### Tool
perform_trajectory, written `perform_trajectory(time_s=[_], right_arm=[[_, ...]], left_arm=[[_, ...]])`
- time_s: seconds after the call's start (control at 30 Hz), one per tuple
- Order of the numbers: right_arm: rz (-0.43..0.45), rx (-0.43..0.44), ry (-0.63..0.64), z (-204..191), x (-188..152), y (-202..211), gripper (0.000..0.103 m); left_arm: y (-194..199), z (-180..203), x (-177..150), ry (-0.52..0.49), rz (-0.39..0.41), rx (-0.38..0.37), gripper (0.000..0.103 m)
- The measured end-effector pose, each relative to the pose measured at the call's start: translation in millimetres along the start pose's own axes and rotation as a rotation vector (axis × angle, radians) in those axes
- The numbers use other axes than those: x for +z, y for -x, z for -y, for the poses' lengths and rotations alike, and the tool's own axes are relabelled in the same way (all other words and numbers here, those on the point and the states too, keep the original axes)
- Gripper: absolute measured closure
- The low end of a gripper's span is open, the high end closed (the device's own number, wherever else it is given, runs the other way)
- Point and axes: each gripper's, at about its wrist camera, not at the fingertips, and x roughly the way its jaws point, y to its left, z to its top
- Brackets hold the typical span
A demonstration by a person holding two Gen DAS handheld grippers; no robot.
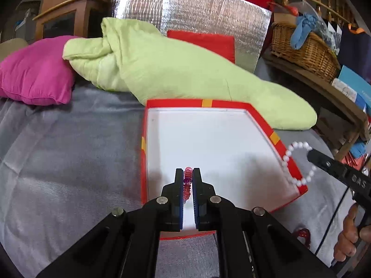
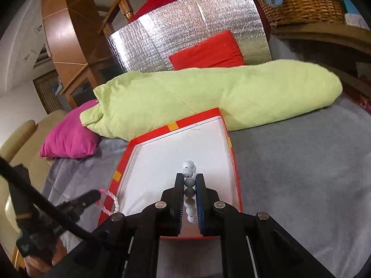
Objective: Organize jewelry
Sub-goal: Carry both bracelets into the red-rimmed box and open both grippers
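Pink beaded bracelet [image 1: 188,183] sits pinched in the left gripper [image 1: 188,173] above the red box's [image 1: 273,136] near end. Right view: right gripper [image 2: 189,180] clamps the white bead bracelet [image 2: 189,180] over it. Next, likely lower and release both.

Grey bedcover [image 1: 69,143] fills the lower frame. Upper left: magenta pillow [image 1: 34,71]. Centre: rolled green blanket [image 1: 174,69] before a silver foil panel [image 1: 197,11] and red cushion [image 1: 208,44]. Upper right: wicker basket [image 1: 303,51].
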Motion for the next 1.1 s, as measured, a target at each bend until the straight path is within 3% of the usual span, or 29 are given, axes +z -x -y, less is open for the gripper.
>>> perform_trajectory(time_s=[0.2,0.57,0.83,0.87,1.1], right_arm=[[-0.118,-0.018,-0.013,10.5,-6.8,-36.2,0.093],[-0.276,-0.105,0.009,17.1,-19.6,-52.5,0.091],[-0.362,-0.124,0.033,16.2,-24.1,-47.9,0.091],[-0.433,-0.166,0.056,16.4,-24.4,-47.2,0.091],[-0.464,-0.169,0.032,22.2,-22.1,-38.0,0.091]], left_arm=[[-11.3,16.2,-8.1,-0.052,-0.049,0.005,0.095],[-25.2,20.3,-20.9,-0.062,-0.167,0.014,0.094],[-26.1,9.6,-30.7,-0.013,-0.228,-0.008,0.094],[-24.5,8.7,-30.9,-0.009,-0.228,-0.012,0.094],[-17.0,16.4,-37.6,-0.033,-0.241,-0.048,0.094]])
